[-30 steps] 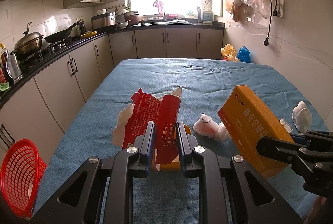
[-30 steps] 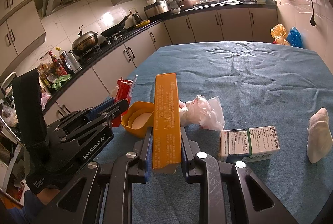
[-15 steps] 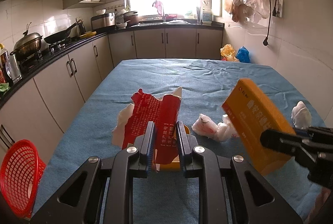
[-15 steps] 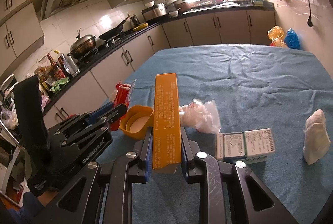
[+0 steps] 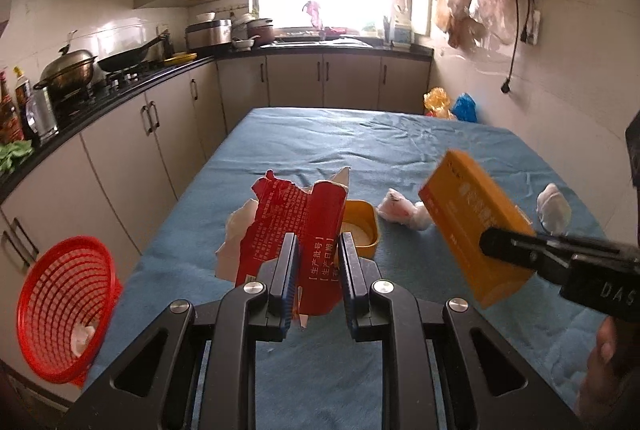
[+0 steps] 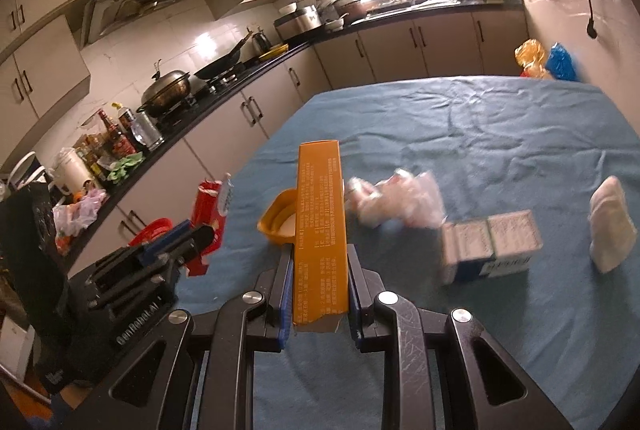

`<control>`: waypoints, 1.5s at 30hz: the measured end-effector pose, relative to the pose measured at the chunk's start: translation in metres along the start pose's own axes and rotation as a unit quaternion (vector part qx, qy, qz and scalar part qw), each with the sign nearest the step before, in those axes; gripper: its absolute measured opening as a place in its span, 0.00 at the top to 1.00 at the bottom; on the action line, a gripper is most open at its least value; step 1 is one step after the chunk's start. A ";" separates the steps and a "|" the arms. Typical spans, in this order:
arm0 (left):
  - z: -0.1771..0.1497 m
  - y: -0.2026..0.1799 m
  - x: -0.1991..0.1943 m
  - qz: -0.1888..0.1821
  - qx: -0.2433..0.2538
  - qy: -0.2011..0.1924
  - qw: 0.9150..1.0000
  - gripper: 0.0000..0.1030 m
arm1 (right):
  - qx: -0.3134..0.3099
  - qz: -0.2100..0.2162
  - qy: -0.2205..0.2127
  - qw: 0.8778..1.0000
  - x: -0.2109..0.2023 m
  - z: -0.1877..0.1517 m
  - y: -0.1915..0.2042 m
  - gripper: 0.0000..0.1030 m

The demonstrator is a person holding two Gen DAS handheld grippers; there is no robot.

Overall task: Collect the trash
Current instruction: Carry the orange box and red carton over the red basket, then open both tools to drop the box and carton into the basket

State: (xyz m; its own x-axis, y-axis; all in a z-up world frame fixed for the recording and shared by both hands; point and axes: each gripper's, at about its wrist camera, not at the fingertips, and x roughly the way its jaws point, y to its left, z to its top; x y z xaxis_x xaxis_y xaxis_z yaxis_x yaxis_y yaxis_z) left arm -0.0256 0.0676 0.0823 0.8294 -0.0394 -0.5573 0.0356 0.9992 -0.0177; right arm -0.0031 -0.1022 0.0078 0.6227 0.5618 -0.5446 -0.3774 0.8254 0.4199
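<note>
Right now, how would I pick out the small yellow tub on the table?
Start at the blue-covered table. Near its left edge, just past the torn red packet in the left gripper, sits the yellow tub. It is the only open, rounded plastic container there; its neighbours are crumpled wrappers and boxes.

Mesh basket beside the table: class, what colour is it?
Red; the round plastic mesh basket shows best in the left wrist view.

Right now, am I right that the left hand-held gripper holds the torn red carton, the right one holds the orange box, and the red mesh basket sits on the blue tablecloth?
Not quite: the red mesh basket is off the table, below the blue tablecloth's left edge, as the left wrist view shows. The left hand-held gripper does hold the torn red carton, and the right hand-held gripper the orange box.
</note>
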 end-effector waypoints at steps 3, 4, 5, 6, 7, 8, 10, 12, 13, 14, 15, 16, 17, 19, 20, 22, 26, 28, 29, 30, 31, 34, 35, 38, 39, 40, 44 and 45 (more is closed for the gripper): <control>0.000 0.012 -0.010 0.005 -0.012 -0.005 1.000 0.81 | 0.000 0.009 0.004 1.000 -0.001 -0.002 0.011 0.77; -0.001 0.018 -0.014 0.006 -0.018 -0.005 1.000 0.81 | -0.002 0.012 0.006 1.000 -0.001 -0.003 0.015 0.77; -0.001 0.022 -0.016 0.006 -0.022 -0.006 1.000 0.81 | -0.004 0.015 0.007 1.000 -0.001 -0.003 0.020 0.77; -0.001 0.027 -0.019 0.008 -0.027 -0.007 1.000 0.81 | -0.007 0.016 0.008 1.000 -0.001 -0.003 0.024 0.77; -0.001 0.034 -0.022 0.011 -0.032 -0.007 0.999 0.81 | -0.011 0.017 0.009 1.000 0.000 -0.003 0.028 0.77; -0.001 0.038 -0.023 0.012 -0.038 -0.007 0.999 0.81 | -0.016 0.020 0.011 1.000 0.001 -0.002 0.034 0.77; -0.002 0.052 -0.028 0.014 -0.051 -0.009 0.999 0.81 | -0.023 0.027 0.015 0.999 0.003 -0.001 0.046 0.77; -0.001 0.062 -0.032 0.020 -0.061 -0.012 0.998 0.81 | -0.032 0.034 0.020 0.999 0.007 0.000 0.060 0.77; -0.002 0.069 -0.034 0.023 -0.067 -0.014 0.997 0.81 | -0.036 0.038 0.023 0.998 0.011 0.000 0.068 0.77; -0.002 0.076 -0.037 0.026 -0.073 -0.014 0.997 0.81 | -0.039 0.042 0.026 0.998 0.014 0.002 0.075 0.77; -0.004 0.086 -0.040 0.030 -0.082 -0.015 0.996 0.81 | -0.041 0.045 0.029 0.998 0.016 0.002 0.079 0.77; -0.004 0.092 -0.042 0.033 -0.088 -0.017 0.995 0.81 | -0.044 0.054 0.034 0.997 0.021 0.003 0.089 0.77; -0.006 0.101 -0.045 0.037 -0.095 -0.018 0.995 0.81 | -0.046 0.057 0.037 0.997 0.024 0.003 0.094 0.76; -0.009 0.116 -0.051 0.046 -0.108 -0.021 0.993 0.81 | -0.054 0.067 0.044 0.995 0.032 0.003 0.110 0.77; -0.010 0.123 -0.053 0.049 -0.114 -0.022 0.992 0.81 | -0.060 0.074 0.049 0.994 0.037 0.003 0.120 0.77; -0.015 0.140 -0.058 0.056 -0.128 -0.024 0.990 0.81 | -0.071 0.082 0.055 0.993 0.044 0.003 0.135 0.77; -0.022 0.172 -0.068 0.070 -0.153 -0.028 0.985 0.81 | -0.087 0.098 0.066 0.989 0.062 0.002 0.166 0.76; -0.026 0.189 -0.072 0.078 -0.168 -0.028 0.982 0.81 | -0.089 0.110 0.075 0.987 0.073 0.002 0.182 0.76; -0.029 0.195 -0.075 0.082 -0.174 -0.028 0.981 0.81 | -0.090 0.115 0.078 0.986 0.077 0.002 0.188 0.76; -0.032 0.203 -0.076 0.087 -0.181 -0.027 0.979 0.81 | -0.092 0.118 0.082 0.985 0.081 0.001 0.194 0.77; -0.034 0.212 -0.077 0.092 -0.188 -0.027 0.978 0.81 | -0.093 0.122 0.084 0.985 0.085 0.001 0.199 0.76; -0.043 0.235 -0.078 0.101 -0.206 -0.022 0.973 0.81 | -0.096 0.133 0.093 0.982 0.098 0.001 0.216 0.76; -0.046 0.241 -0.078 0.104 -0.213 -0.020 0.971 0.81 | -0.096 0.138 0.098 0.981 0.104 0.000 0.223 0.76; -0.054 0.256 -0.075 0.108 -0.230 -0.014 0.967 0.81 | -0.096 0.149 0.111 0.978 0.120 -0.001 0.238 0.76; -0.056 0.259 -0.073 0.108 -0.233 -0.012 0.966 0.81 | -0.096 0.151 0.114 0.977 0.124 -0.001 0.242 0.76; -0.058 0.262 -0.071 0.108 -0.237 -0.010 0.966 0.81 | -0.095 0.153 0.117 0.977 0.127 -0.002 0.244 0.76; -0.064 0.270 -0.064 0.099 -0.247 -0.002 0.964 0.81 | -0.091 0.158 0.130 0.975 0.146 -0.005 0.255 0.76; -0.065 0.272 -0.062 0.098 -0.248 0.000 0.964 0.81 | -0.090 0.158 0.133 0.974 0.151 -0.006 0.258 0.76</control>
State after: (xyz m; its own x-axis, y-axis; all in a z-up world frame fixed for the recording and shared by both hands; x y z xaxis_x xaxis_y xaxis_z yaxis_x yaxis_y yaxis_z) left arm -0.1036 0.3420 0.0583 0.7933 0.1500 -0.5901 -0.3928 0.8666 -0.3077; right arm -0.0104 0.1959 0.0292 0.2664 0.7641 -0.5875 -0.6509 0.5922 0.4750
